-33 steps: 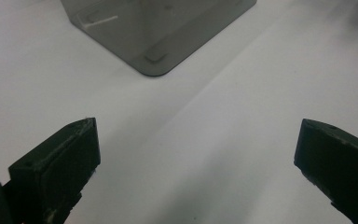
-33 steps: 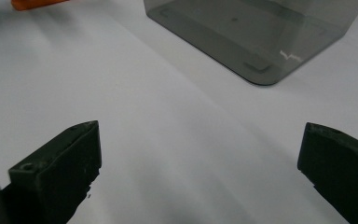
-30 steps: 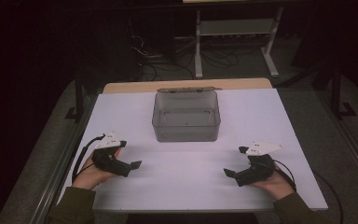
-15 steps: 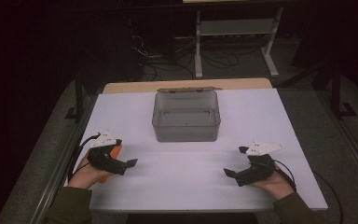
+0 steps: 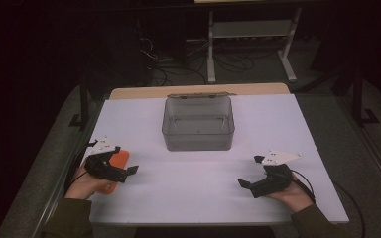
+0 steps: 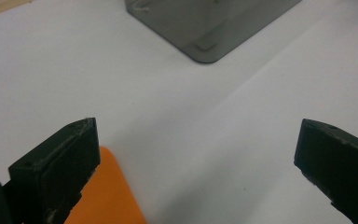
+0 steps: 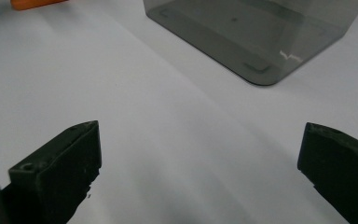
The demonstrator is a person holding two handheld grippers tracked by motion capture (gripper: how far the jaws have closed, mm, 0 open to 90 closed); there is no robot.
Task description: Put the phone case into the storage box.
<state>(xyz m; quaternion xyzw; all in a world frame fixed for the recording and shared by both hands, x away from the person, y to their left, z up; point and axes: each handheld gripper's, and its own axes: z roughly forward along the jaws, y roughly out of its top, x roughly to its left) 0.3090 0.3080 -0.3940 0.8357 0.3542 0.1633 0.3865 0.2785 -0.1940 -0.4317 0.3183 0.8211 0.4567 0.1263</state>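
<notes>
Hovering left gripper [image 6: 193, 172], jaws apart, over orange block [image 6: 100, 196]

One grey clear box [image 5: 198, 124], one orange flat piece [image 5: 118, 160], two tools, one table [image 5: 307, 129].

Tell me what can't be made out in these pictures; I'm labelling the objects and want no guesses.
- Orange flat object: high view, the left gripper and hand cover most of it; left gripper view, the bottom edge and a jaw cut it off. Its kind is unclear.
- Clear plastic box: both gripper views crop its top.
- Dark room behind the table: too dim to read.
</notes>
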